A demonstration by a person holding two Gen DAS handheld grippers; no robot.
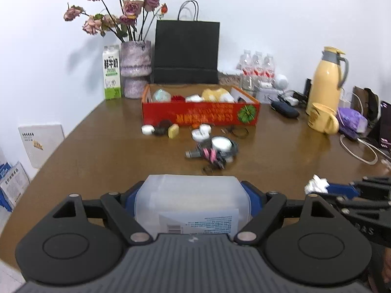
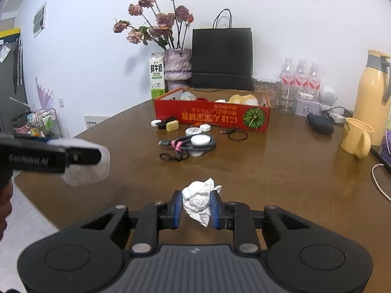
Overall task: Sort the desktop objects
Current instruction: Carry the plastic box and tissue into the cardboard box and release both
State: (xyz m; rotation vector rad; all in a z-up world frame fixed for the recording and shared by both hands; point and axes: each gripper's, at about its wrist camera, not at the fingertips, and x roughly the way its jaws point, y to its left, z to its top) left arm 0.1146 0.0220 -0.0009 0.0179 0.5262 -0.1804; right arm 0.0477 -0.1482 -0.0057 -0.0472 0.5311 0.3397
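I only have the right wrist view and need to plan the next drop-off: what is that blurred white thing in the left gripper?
Observer: A translucent plastic box, clamped by its sides between the blue pads of the left gripper.
Operator: Any marking on it?
Observer: Yes, a white label with a barcode, on the face nearest the camera.
Operator: What lies right of the yellow mug?
Observer: A purple bag, right beside it.

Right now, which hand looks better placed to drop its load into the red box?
Probably the right gripper: it pinches only a small crumpled tissue. The left gripper carries a bulky translucent container; the red box already looks crowded.
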